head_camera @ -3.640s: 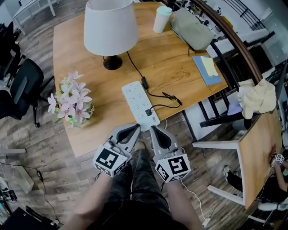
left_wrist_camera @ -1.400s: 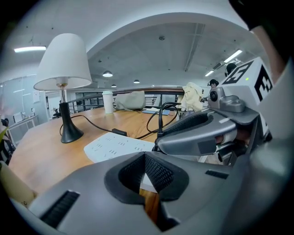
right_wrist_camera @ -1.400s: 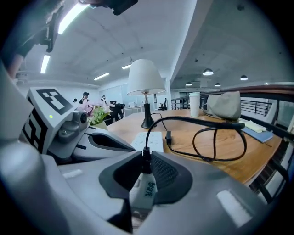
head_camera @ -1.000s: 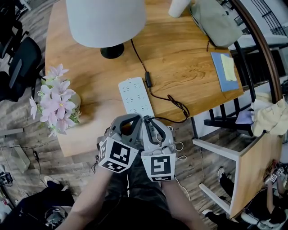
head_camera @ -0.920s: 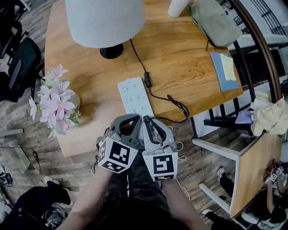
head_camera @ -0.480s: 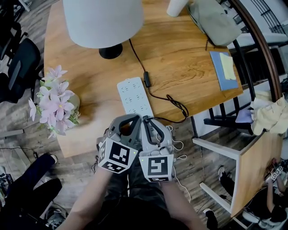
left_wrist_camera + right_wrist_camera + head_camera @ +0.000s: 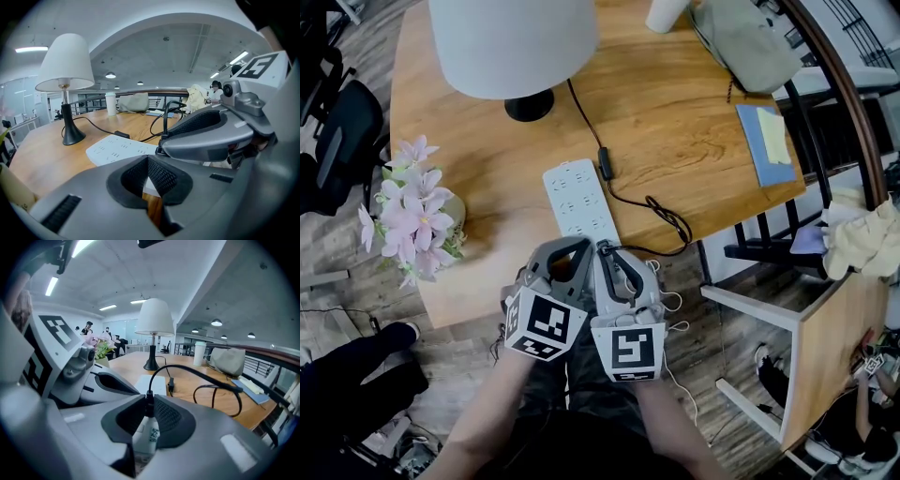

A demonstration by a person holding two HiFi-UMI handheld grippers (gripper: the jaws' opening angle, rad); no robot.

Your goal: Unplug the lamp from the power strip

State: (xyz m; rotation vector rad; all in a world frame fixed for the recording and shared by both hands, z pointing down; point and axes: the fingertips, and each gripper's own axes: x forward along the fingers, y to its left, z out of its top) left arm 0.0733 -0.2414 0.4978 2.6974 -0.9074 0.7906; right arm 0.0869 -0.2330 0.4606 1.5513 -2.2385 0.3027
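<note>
Two grippers, held off the surface's (image 7: 694, 141) edge 3.6 s ago, now sit side by side at the near end of the white power strip (image 7: 574, 192). The right gripper (image 7: 603, 251) is clamped on the lamp's (image 7: 511, 42) black plug (image 7: 147, 404) and the left gripper (image 7: 579, 244) has its jaws together on nothing, so the pull looks ready, with the plug apparently not yet out. Head view hides the plug; right gripper view shows it pinched, cord (image 7: 623, 199) arching away, while left gripper view shows only the strip's end beyond its tips.

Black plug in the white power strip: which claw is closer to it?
Right. The right gripper is clamped on the plug itself. The left gripper sits beside it on the left, jaws together above the power strip's near end.
</note>
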